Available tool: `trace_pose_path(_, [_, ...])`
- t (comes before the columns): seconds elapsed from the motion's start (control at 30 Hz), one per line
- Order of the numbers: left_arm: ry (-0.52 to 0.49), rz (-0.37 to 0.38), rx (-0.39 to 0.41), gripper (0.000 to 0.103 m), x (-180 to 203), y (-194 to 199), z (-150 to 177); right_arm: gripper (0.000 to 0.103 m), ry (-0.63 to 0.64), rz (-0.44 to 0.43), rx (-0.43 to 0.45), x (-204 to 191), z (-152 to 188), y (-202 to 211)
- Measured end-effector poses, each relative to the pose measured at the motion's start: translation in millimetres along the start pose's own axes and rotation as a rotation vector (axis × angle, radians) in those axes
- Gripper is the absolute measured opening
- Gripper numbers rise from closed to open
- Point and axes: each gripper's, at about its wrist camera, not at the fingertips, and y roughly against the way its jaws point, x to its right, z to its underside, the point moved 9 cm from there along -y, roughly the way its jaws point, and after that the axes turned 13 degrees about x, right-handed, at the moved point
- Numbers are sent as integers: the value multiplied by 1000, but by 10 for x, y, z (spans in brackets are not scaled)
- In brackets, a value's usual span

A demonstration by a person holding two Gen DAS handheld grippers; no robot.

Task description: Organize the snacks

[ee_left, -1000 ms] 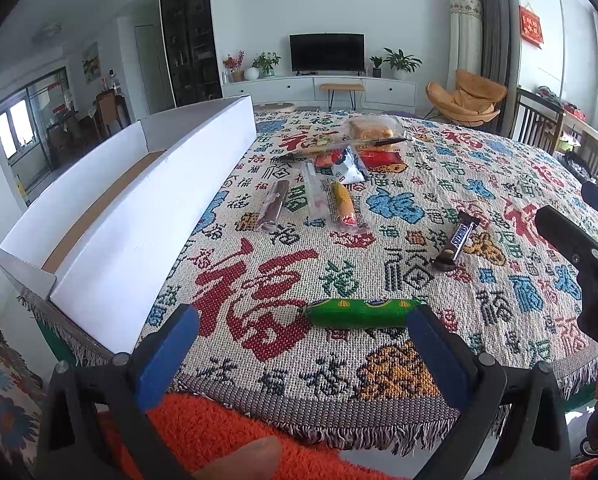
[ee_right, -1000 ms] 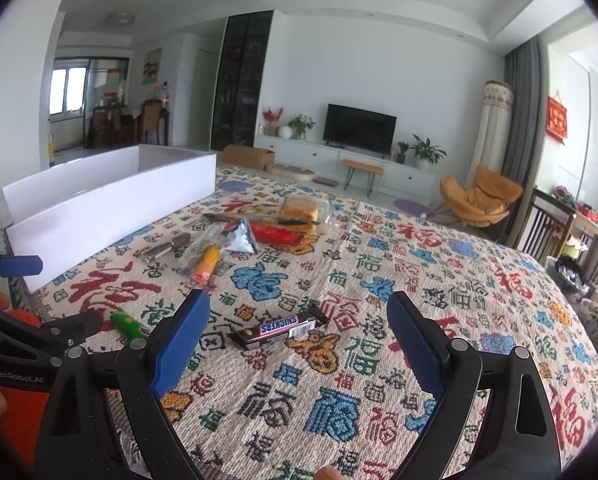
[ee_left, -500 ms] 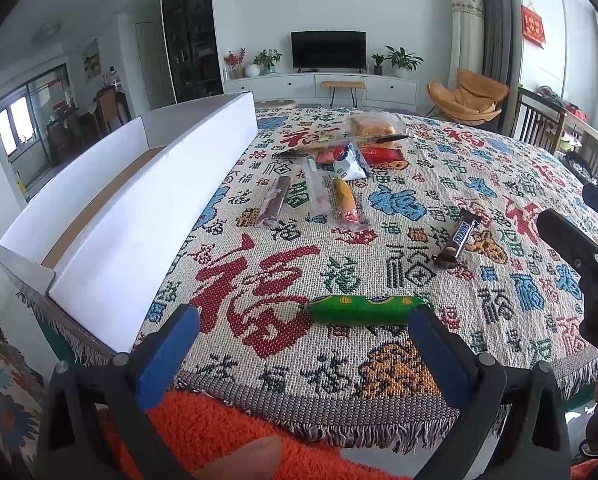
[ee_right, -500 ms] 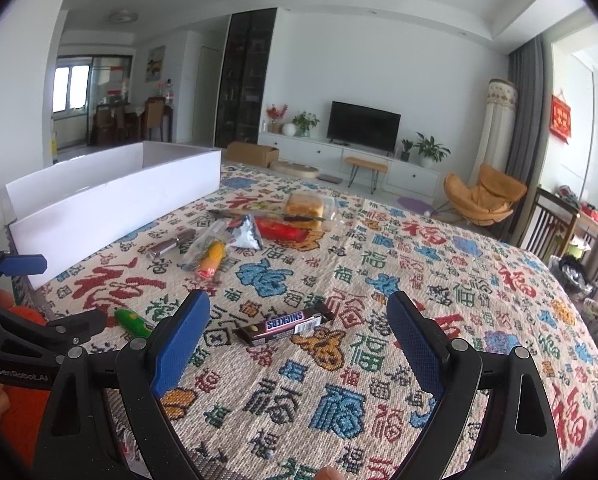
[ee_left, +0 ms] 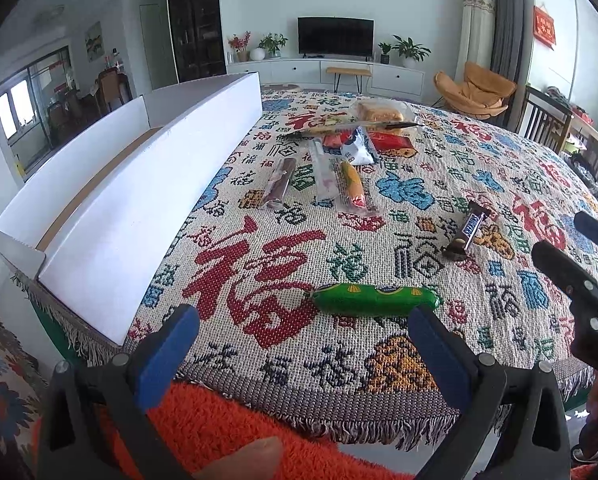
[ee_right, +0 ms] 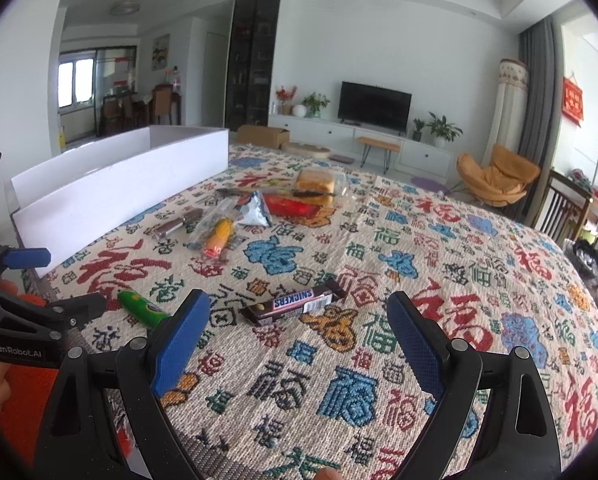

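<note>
We are holding two matching grippers. The left gripper (ee_left: 305, 340) and the right gripper (ee_right: 299, 328) are each showing black plastic arms with triangular cut-outs and round silver screws. Their fingers (ee_right: 179, 340) are wearing blue textured pads. White "GenRobot.AI" lettering is running along the left gripper's side. We are wearing something fuzzy and orange (ee_left: 219, 428).

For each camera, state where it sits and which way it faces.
Left wrist: on the left gripper, open, facing across the table at the green sausage; the right gripper's tip shows at the right edge.
Right wrist: on the right gripper, open, facing the Snickers bar; the left gripper shows at left.
Shared: both snacks and the white box.
</note>
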Motion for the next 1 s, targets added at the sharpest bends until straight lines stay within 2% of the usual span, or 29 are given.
trace_pose_path(0.1, [14, 3, -18, 103, -24, -25, 22, 92, -36, -33, -106, 5, 217, -145])
trace_pose_path(0.23, [28, 2, -47, 103, -45, -67, 54, 92, -68, -25, -168, 68, 377, -206])
trace_pose_path(0.37, [24, -6, -65, 103, -50, -94, 80, 92, -93, -17, -200, 148, 422, -230])
trace_pose_path(0.5, [15, -11, -70, 103, -44, -98, 91, 92, -101, -66, -234, 89, 450, -237])
trace_pose_path(0.6, [12, -13, -75, 103, -44, -103, 96, 92, -67, -76, -236, 14, 448, -245])
trace_pose_path(1.0, [2, -21, -91, 103, -39, -137, 120, 92, -65, -104, -275, -74, 537, -275])
